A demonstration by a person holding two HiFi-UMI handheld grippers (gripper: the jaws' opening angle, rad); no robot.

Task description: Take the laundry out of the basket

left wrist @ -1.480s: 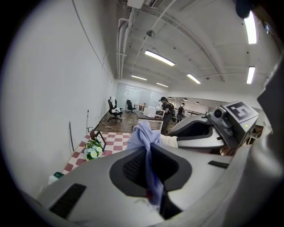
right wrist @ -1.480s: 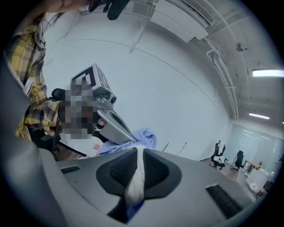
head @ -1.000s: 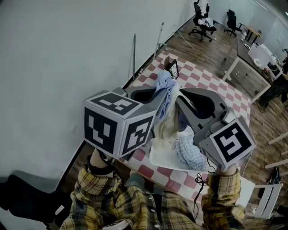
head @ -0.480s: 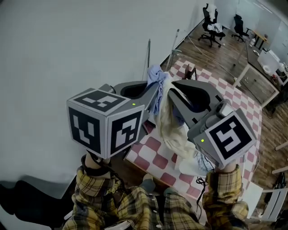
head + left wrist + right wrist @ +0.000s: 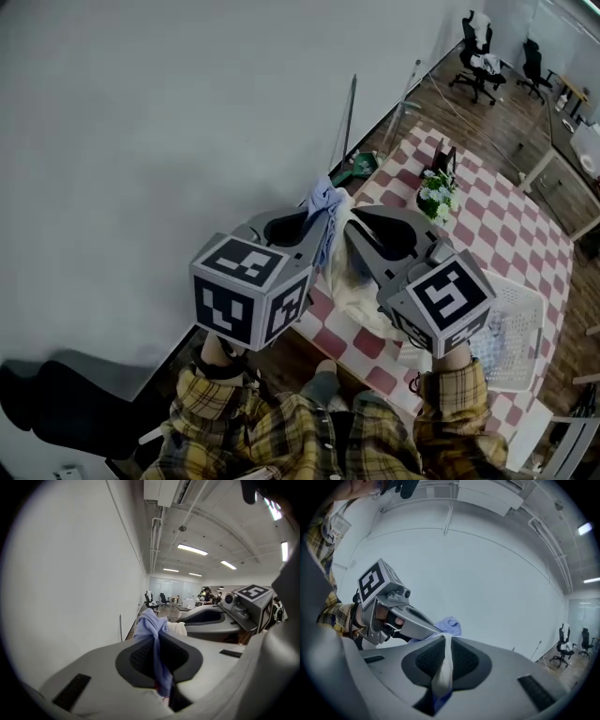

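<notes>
Both grippers are raised side by side over the checked table's [image 5: 487, 216] left end, their tips close together. My left gripper [image 5: 319, 214] is shut on a light blue cloth [image 5: 324, 199], which bunches above its jaws [image 5: 149, 623]. My right gripper [image 5: 350, 225] is shut on a cream cloth [image 5: 361, 292] that hangs down towards the table; in the right gripper view a strip of it [image 5: 445, 665] is pinched between the pads. I cannot tell whether the blue and cream parts are one garment. The white basket [image 5: 525, 291] sits on the table at the right with blue checked laundry [image 5: 497, 342] in it.
A small pot of flowers [image 5: 434, 193] stands on the table beyond the grippers. A white wall [image 5: 169, 141] runs close along the left. Thin poles [image 5: 349, 112] lean against it. Office chairs [image 5: 483, 66] stand far off on the wooden floor.
Both grippers have moved left, away from the basket, with the cloth still held. The cream cloth now hangs over the table's left part instead of above the basket.
</notes>
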